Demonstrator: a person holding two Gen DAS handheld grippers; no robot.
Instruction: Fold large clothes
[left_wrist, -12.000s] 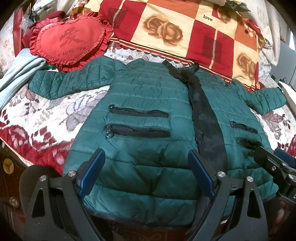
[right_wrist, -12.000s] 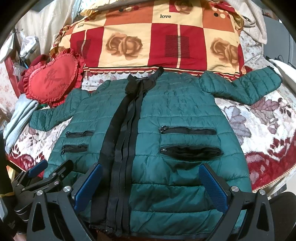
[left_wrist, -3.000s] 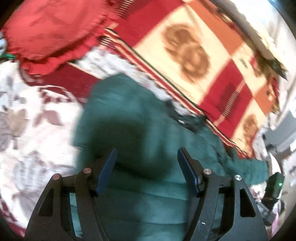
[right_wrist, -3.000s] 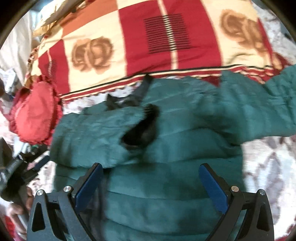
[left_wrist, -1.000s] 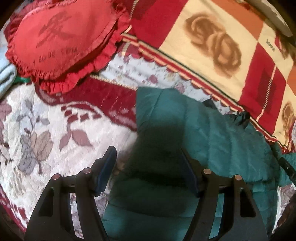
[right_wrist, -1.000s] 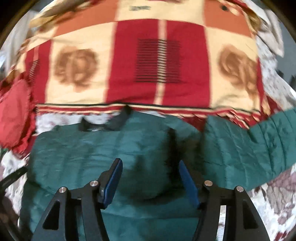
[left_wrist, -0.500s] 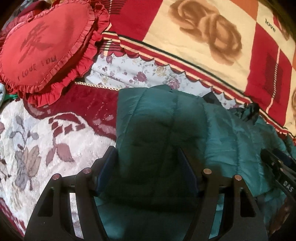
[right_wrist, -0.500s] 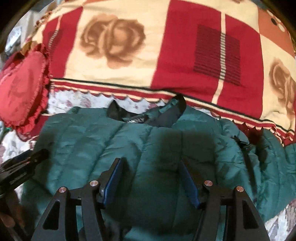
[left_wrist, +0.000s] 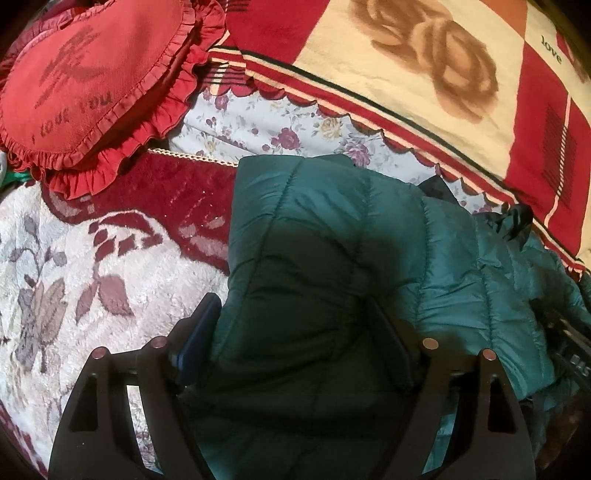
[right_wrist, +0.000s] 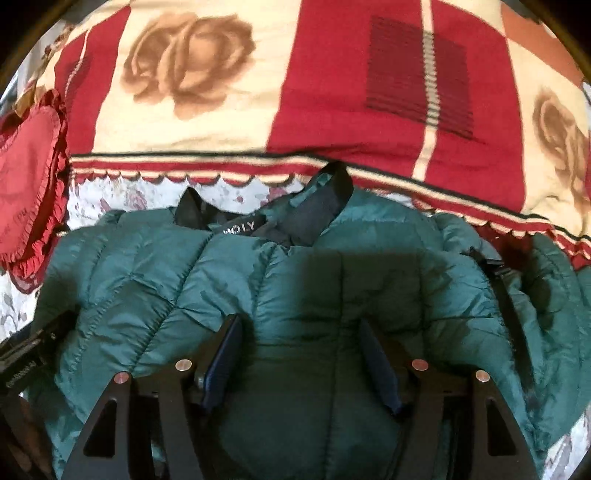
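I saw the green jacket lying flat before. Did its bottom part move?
Yes. The green jacket has been folded up: its bottom half now lies near the collar, close to the rose blanket, held by both grippers.

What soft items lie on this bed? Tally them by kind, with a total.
Green puffer jacket: 1
Red heart-shaped cushion: 1
Rose-patterned checked blanket: 1
Floral bed cover: 1
Total: 4

Dim, soft-focus fisheye frames; shadows darken the jacket (left_wrist: 314, 258).
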